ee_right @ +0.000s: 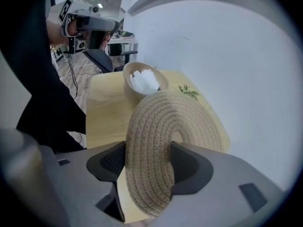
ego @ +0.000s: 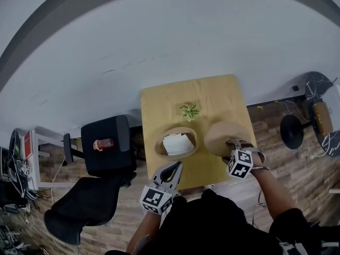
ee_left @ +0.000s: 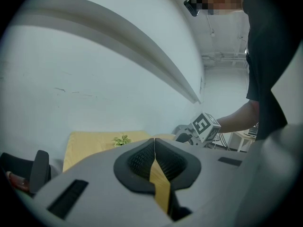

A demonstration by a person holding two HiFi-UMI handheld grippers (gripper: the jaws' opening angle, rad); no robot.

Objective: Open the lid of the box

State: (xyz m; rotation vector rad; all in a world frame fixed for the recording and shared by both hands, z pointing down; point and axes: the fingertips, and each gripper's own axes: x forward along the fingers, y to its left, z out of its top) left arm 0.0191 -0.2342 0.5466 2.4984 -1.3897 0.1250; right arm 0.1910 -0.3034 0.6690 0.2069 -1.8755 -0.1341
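Woven rope lid (ee_right: 175, 122) is lying tilted near the wooden table's (ego: 212, 97) right edge, the right gripper (ee_right: 149, 162) clamping its rim between both jaws. The open box (ego: 158, 145), holding something white, is sitting just beside it, while the left gripper (ee_left: 154, 160) is hovering at the near edge, jaws together on nothing.

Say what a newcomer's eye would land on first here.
The round woven lid, clamped by its rim in the right gripper, over the right side of the yellow table. Left of it sits the open woven box with something white inside; the left gripper hangs shut and empty near the table's front edge.
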